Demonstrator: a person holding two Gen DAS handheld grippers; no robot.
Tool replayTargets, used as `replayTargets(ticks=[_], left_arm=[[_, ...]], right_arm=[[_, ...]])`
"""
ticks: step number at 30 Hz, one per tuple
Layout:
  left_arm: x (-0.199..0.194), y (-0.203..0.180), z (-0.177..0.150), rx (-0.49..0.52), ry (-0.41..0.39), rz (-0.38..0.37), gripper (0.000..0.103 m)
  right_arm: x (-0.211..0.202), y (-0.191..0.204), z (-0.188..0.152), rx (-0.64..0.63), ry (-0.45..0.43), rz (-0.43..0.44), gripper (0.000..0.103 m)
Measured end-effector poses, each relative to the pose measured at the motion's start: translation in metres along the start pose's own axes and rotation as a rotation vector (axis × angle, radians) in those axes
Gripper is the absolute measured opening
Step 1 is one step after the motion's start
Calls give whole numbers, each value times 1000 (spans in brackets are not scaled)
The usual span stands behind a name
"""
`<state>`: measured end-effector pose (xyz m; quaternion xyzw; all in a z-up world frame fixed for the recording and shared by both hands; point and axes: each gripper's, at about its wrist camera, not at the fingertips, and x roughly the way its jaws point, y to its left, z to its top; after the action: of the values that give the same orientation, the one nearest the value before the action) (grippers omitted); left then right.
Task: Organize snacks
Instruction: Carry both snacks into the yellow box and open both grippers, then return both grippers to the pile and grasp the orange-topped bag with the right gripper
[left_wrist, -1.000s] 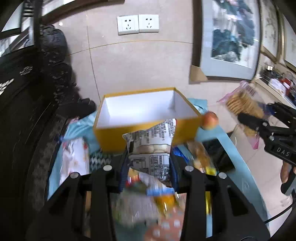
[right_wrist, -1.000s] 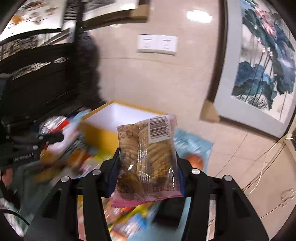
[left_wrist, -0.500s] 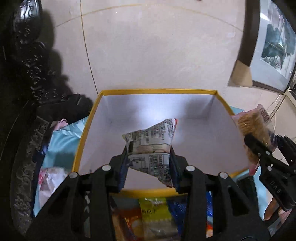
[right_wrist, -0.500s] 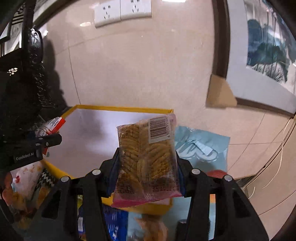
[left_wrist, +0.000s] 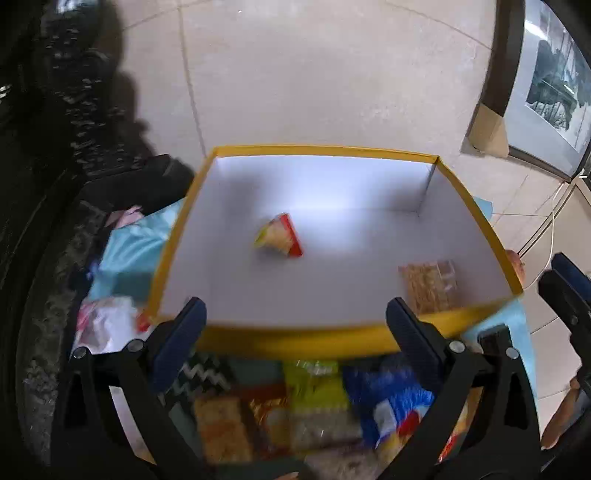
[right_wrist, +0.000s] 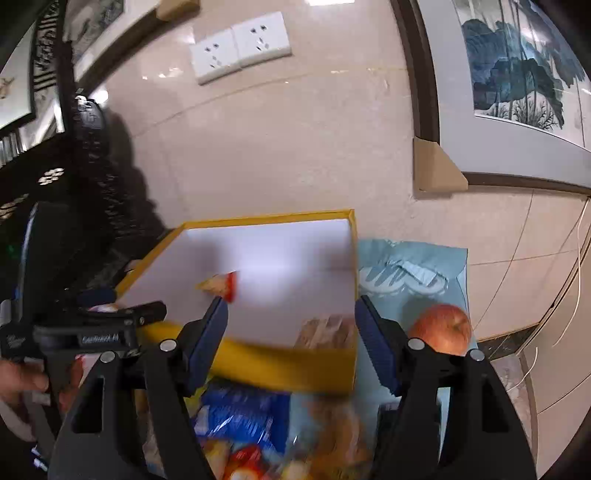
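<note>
- Change since half a second ago: both grippers have let go. The chip bag (left_wrist: 277, 236) that the left gripper held now lies mid-floor in the yellow box (left_wrist: 295, 150); the cracker pack (left_wrist: 428, 290) from the right gripper lies in the box's near right corner.
- Left gripper (left_wrist: 295, 328): jaws spread wide, holding nothing, poised over the box's near wall.
- Right gripper (right_wrist: 291, 332): jaws spread wide, empty, over the box's near right corner, touching nothing visible.
- Hard to make out: the loose snacks (left_wrist: 314, 406) on the tabletop in front of the box are motion-blurred; labels are unreadable. The cracker pack is partly hidden behind the near wall in the right view.
- An apple (right_wrist: 441, 328) sits on the blue cloth (right_wrist: 410, 266) just right of the box.
</note>
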<state>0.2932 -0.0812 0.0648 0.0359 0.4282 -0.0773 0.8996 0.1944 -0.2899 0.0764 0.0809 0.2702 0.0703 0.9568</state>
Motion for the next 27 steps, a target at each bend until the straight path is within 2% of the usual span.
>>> replayTargets(ticks=[3,4,5,7,10,13,16,20,22,24,27], left_arm=[[-27,11,-17,-7,-10,2,100],[-38,15,-27,-13,-11,2,100],[-46,19,-34,-16,-13,-4,100],[-67,26,-56,-16,-18,-10,100],[-88,35,-89,-9,-21,-8,100],[-106,43,-130,19,-32,39,100],[-114,55,-173,16,-7,80,100],[-109,67,-213,-31,34,50,100],[-104,70,-226,-8,12,80,100],[-96,70,-237,17,13,141,100],[-86,76,-250,-1,44,138,100]], right_arm=[[-27,6,-17,-17,-7,13,76],[-35,8,-24,-24,-6,13,83],[-44,12,-33,-29,-9,9,96],[-64,21,-53,-48,-38,-1,102],[-89,36,-84,-106,-49,19,102],[-106,45,-111,-142,-42,13,102],[-120,50,-133,-157,-41,9,102],[-130,46,-160,-107,-27,37,102],[-130,42,-168,-71,-13,56,102],[-129,36,-177,-36,7,69,102],[-130,27,-189,2,24,75,102]])
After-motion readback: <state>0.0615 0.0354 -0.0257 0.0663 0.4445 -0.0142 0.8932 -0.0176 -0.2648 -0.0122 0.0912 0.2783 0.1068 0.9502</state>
